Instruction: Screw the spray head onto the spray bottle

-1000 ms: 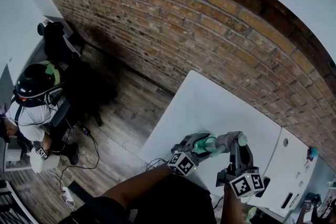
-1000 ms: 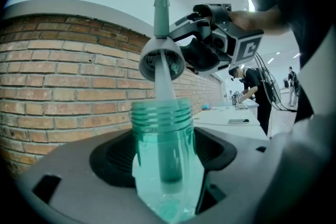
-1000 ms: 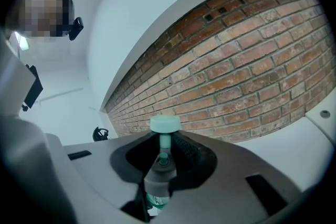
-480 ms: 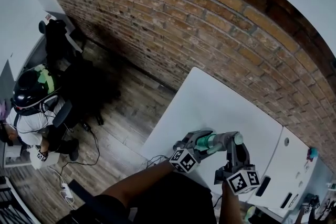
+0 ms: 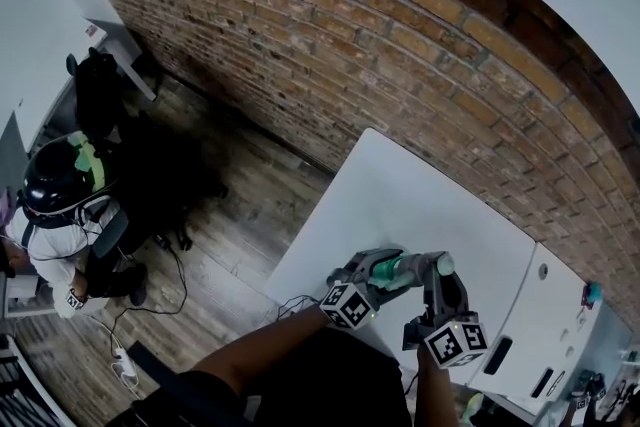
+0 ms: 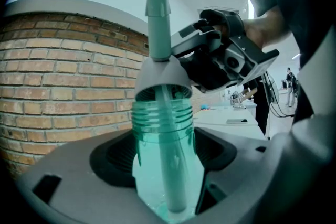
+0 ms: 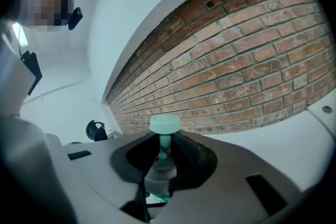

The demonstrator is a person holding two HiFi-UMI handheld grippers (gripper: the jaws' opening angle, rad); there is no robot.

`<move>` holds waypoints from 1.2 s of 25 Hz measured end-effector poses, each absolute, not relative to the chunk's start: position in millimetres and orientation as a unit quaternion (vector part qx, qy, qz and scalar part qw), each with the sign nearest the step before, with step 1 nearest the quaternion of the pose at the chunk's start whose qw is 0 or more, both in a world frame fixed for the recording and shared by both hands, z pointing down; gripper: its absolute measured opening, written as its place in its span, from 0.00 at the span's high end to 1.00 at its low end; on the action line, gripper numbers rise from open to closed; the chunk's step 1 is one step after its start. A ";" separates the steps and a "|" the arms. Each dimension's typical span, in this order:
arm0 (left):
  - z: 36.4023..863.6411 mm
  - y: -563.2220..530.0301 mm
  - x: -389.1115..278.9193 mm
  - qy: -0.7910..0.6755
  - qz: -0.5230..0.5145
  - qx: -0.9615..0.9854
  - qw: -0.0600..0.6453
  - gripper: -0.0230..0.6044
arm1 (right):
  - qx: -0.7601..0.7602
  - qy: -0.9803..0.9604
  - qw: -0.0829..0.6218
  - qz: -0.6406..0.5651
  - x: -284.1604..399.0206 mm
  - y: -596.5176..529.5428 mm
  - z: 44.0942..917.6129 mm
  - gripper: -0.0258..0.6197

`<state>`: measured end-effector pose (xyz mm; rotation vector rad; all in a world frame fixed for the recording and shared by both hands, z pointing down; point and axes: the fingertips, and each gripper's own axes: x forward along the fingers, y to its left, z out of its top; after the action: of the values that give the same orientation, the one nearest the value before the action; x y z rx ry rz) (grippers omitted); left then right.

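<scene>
The left gripper point(image 6: 164, 157) is clenched on the body of the bottle point(image 6: 163, 136). Its jaws are spread wide only because the green body fills the gap between them. It holds the bottle upright over the near left corner of the table point(image 5: 400, 185). No view shows the base, so I cannot tell whether it rests on the top. A grip low on the body leaves the threaded neck point(image 6: 161, 113) free and facing up, which is what the other part needs.

The right gripper point(image 7: 163, 157) comes in from the right and is closed narrowly on the spray head point(image 6: 157, 60). It pinches the slim stem above the grey collar point(image 6: 161, 78), with the pale cap point(image 7: 165, 124) standing proud of the jaws. Holding the stem rather than the collar keeps the collar's rim clear to drop over the neck.

The dip tube point(image 6: 173, 176) already runs down inside the bottle, so the head is centred on the mouth. The collar sits right at the top of the neck and every thread ring below it is bare. By my reading the head is seated but not yet screwed.

The next move probably calls for a small press down with the collar square to the neck, then a turn. If the collar is tilted, the threads would likely cross.

The brick wall point(image 5: 350, 45) lies far behind.
</scene>
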<state>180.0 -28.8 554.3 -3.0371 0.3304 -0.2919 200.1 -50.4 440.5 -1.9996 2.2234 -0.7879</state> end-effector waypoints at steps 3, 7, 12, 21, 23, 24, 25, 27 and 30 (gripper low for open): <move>553.8 -28.4 180.2 0.108 -0.095 -0.989 0.037 0.45 | -0.644 0.724 0.020 -0.249 196.8 -50.7 442.8 0.86; 562.5 -25.2 179.9 0.101 -0.097 -0.989 0.044 0.45 | -0.636 0.733 0.015 -0.240 190.2 -51.0 447.0 0.86; 561.4 -26.2 179.3 0.104 -0.094 -0.989 0.040 0.45 | -0.637 0.735 0.017 -0.232 189.8 -51.6 446.9 0.86; 566.4 -26.1 180.9 0.101 -0.097 -0.989 0.050 0.45 | -0.633 0.744 0.013 -0.212 189.2 -52.2 446.6 0.86; 563.7 -26.6 180.5 0.099 -0.098 -0.989 0.046 0.45 | -0.633 0.748 0.007 -0.202 186.7 -51.9 445.7 0.86; 561.3 -26.9 180.2 0.099 -0.098 -0.989 0.044 0.45 | -0.632 0.749 0.003 -0.196 185.3 -51.6 445.2 0.86; 561.3 -26.4 180.2 0.099 -0.098 -0.989 0.043 0.45 | -0.631 0.752 -0.002 -0.190 183.8 -51.0 444.8 0.86; 566.4 -24.2 180.0 0.097 -0.100 -0.989 0.044 0.45 | -0.627 0.758 -0.012 -0.177 180.2 -49.6 444.0 0.86; 563.7 -25.5 180.0 0.097 -0.097 -0.990 0.039 0.45 | -0.625 0.763 -0.013 -0.164 178.0 -48.3 441.8 0.86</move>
<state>180.0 -25.5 563.7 -3.0335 0.2975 -0.2986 178.0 -48.3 441.8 -1.9812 2.4162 -0.5182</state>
